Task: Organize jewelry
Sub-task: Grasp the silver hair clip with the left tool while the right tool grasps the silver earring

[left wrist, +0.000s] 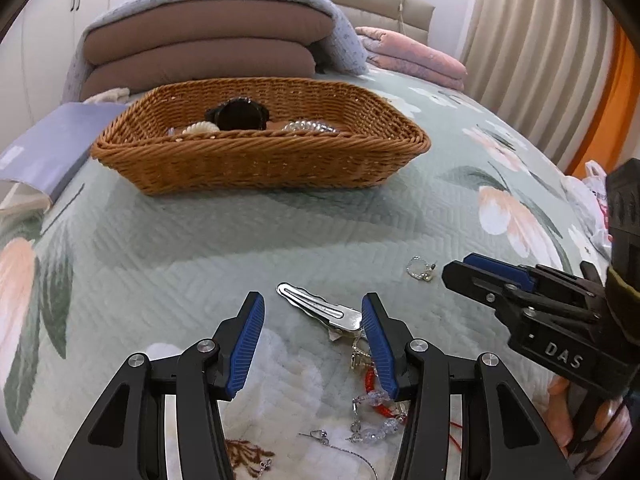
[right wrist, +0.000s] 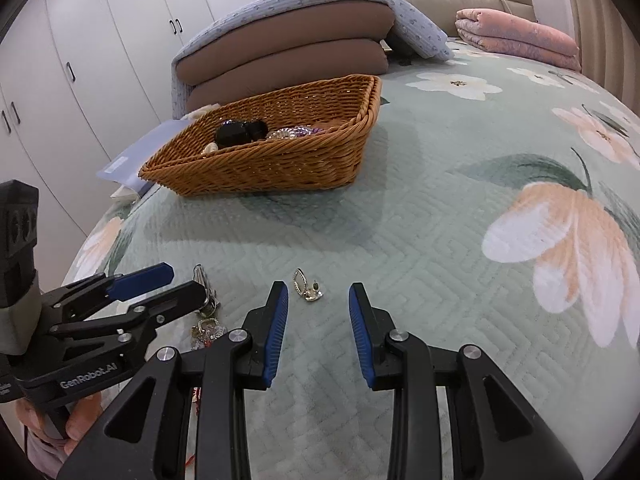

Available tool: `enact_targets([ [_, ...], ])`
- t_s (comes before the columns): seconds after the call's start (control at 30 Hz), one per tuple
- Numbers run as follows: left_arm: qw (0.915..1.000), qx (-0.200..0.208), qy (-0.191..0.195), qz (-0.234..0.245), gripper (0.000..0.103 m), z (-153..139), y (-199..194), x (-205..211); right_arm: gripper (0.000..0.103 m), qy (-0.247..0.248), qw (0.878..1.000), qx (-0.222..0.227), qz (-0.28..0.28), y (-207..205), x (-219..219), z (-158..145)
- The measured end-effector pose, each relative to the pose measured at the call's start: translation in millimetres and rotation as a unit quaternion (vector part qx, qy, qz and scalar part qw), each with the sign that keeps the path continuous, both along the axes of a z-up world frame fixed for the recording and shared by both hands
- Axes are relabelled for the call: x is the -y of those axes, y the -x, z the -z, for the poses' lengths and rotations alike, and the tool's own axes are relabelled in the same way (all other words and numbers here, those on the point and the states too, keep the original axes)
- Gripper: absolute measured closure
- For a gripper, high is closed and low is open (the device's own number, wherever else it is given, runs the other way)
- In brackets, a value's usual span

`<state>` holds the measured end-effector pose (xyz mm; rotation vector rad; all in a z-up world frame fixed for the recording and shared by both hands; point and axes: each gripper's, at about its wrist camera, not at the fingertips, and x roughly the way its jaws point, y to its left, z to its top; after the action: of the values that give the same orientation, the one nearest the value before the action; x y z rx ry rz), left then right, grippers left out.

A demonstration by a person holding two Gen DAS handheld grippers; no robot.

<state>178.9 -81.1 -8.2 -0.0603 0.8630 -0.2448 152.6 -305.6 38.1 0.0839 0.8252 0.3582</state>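
A silver hair clip [left wrist: 316,308] lies on the floral bedspread between the tips of my left gripper [left wrist: 313,300], which stands open; the clip's near end rests by the right pad. A red-string bracelet with clear beads [left wrist: 374,400] and a thin chain [left wrist: 352,452] lie lower between the fingers. My right gripper [right wrist: 318,290] is open, with a small silver earring [right wrist: 306,288] just ahead of its tips. The woven basket [left wrist: 260,160] farther back holds a black watch [left wrist: 236,114] and other pieces. Each gripper shows in the other's view: the right gripper [left wrist: 458,266] and the left gripper [right wrist: 184,280].
Folded brown quilts [left wrist: 200,48] under a blue blanket sit behind the basket, and a pink quilt [right wrist: 520,36] lies at the back right. A purple booklet [left wrist: 44,148] lies left of the basket. A plastic bag [left wrist: 592,192] sits at the bed's right edge.
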Motion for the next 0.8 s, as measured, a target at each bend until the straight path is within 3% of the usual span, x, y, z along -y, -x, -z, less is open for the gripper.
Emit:
enact_targets([
  [0.6, 0.9980, 0.000, -0.063, 0.008, 0.051, 10.4, -1.7, 21.8, 0.069, -0.013, 1.000, -0.011, -0.002, -2.2, 4.9, 1.9],
  [0.8, 0.9989, -0.007, -0.037, -0.027, 0.051, 9.5, 0.8, -3.6, 0.069, -0.013, 1.000, -0.010, -0.011, -1.0, 3.1, 1.5],
])
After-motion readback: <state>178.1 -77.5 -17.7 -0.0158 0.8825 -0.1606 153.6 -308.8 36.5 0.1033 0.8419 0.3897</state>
